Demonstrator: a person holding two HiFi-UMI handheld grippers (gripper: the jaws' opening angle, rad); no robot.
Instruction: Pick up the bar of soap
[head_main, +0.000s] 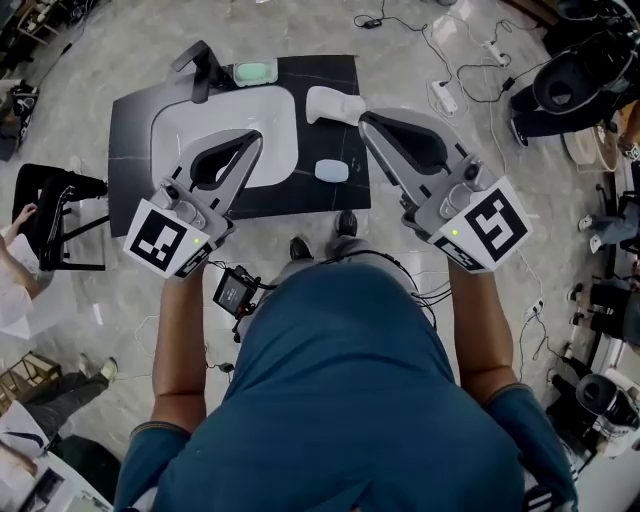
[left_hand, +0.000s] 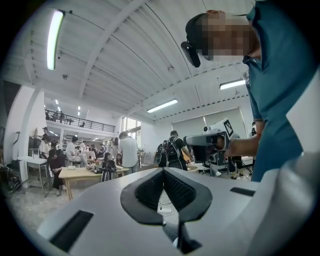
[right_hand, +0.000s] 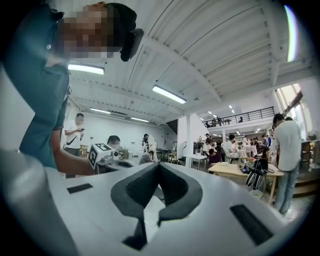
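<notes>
In the head view a dark counter slab (head_main: 135, 120) holds a white sink basin (head_main: 275, 115). A pale green bar of soap (head_main: 255, 72) lies in a dish at the slab's far edge. A pale oval bar (head_main: 331, 171) rests on the slab right of the basin. My left gripper (head_main: 255, 140) and right gripper (head_main: 365, 118) are held high above the slab, both shut with nothing between their fingers. In the left gripper view the left gripper (left_hand: 162, 171) points level across a hall, tips touching. The right gripper view shows the right gripper (right_hand: 159, 165) the same way.
A black faucet (head_main: 200, 68) stands at the basin's far left, and a white curved object (head_main: 335, 103) lies on the slab's far right. A black stand (head_main: 55, 215) is at the left on the floor, cables (head_main: 455, 75) at the back right. Several people and tables fill the hall.
</notes>
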